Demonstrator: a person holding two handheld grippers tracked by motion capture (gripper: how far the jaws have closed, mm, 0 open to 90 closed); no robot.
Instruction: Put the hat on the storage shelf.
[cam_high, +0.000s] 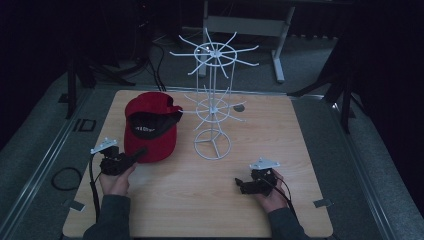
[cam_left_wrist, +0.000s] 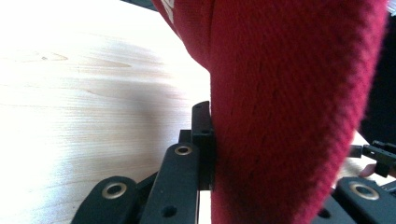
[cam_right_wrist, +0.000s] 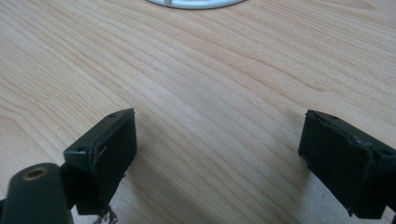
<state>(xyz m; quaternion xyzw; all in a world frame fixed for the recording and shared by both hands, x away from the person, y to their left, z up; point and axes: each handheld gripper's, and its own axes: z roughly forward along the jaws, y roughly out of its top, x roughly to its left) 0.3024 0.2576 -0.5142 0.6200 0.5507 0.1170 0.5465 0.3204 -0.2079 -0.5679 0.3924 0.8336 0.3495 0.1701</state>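
Left hand-held gripper (cam_high: 141, 151) is clamped on the brim of a red cap (cam_high: 150, 127) lying on the table (cam_high: 200, 200) — right hand-held gripper (cam_high: 239, 183), well apart, rests with jaws wide open, below a white wire rack (cam_high: 214, 100).

Light wooden table (cam_high: 210, 205), rounded corners, grain visible. Red cap (cam_high: 150, 127) lies left of centre, underside up, dark lining showing. White wire rack (cam_high: 214, 107) stands just right of it on its ring base, toward the far edge.

white lettering inside the red cap (cam_high: 150, 131), too small and blurred to read
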